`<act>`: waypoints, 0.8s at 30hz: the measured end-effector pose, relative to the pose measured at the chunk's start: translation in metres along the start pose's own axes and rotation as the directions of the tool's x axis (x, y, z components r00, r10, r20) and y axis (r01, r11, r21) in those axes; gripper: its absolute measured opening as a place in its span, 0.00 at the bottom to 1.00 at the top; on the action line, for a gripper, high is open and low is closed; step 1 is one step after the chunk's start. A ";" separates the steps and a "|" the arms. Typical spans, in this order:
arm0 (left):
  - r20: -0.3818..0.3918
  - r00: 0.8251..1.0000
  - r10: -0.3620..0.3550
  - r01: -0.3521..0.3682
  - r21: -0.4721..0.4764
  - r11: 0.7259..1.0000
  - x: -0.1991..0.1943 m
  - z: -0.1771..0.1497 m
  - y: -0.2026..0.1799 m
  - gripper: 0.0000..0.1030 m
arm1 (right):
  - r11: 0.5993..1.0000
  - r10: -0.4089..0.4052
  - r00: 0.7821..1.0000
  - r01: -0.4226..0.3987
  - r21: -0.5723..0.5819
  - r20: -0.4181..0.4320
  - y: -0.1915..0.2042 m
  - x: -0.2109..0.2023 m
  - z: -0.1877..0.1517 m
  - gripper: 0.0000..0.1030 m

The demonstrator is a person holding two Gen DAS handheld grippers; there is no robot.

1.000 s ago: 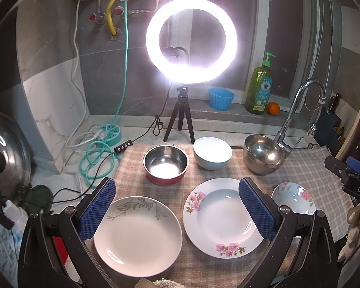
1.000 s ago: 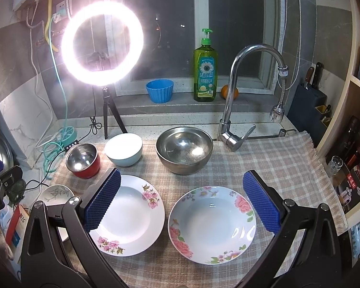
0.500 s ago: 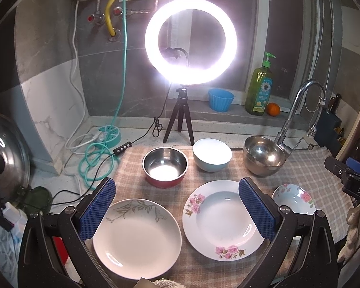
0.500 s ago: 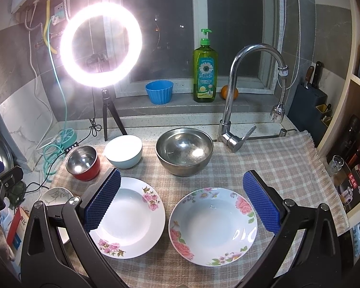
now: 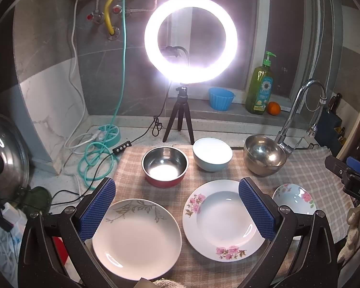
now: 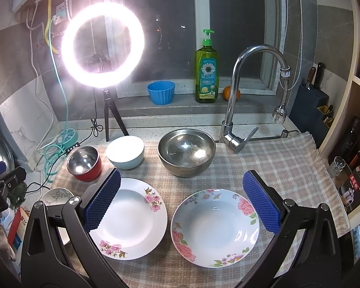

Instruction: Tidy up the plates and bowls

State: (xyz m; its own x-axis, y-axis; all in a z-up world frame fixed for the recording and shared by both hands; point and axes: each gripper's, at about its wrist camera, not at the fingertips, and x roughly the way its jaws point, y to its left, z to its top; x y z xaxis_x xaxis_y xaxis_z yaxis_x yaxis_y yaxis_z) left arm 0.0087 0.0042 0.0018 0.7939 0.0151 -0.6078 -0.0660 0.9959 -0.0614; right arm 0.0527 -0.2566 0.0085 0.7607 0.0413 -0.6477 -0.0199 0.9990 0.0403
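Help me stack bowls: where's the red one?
The red bowl sits at the back left of the checked cloth, just left of the pale blue bowl, behind the leaf-pattern plate.

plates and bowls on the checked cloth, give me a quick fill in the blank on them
1. The number of bowls in the back row is ____.
2. The red bowl is lined with ____.
3. The plate with the green leaf pattern lies ____ of the pink-flowered plate in the left wrist view.
4. Both the left gripper and the right gripper have their jaws ____.

Missing words: three; steel; left; open
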 end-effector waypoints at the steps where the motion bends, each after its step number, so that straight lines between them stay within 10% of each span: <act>1: 0.000 1.000 0.000 0.000 -0.001 1.000 0.000 0.000 0.000 0.99 | 1.000 0.001 1.000 -0.001 0.001 0.001 0.000 0.000 0.000 1.00; 24: -0.006 1.000 -0.004 0.004 0.002 1.000 0.007 0.005 -0.002 0.99 | 1.000 0.003 1.000 -0.003 -0.005 -0.008 0.005 0.010 0.006 1.00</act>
State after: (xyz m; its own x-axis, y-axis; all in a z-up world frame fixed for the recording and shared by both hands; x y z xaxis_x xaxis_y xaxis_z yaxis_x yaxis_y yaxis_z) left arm 0.0174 0.0025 0.0011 0.7908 0.0107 -0.6120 -0.0619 0.9961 -0.0625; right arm 0.0643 -0.2516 0.0065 0.7555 0.0442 -0.6537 -0.0253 0.9989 0.0384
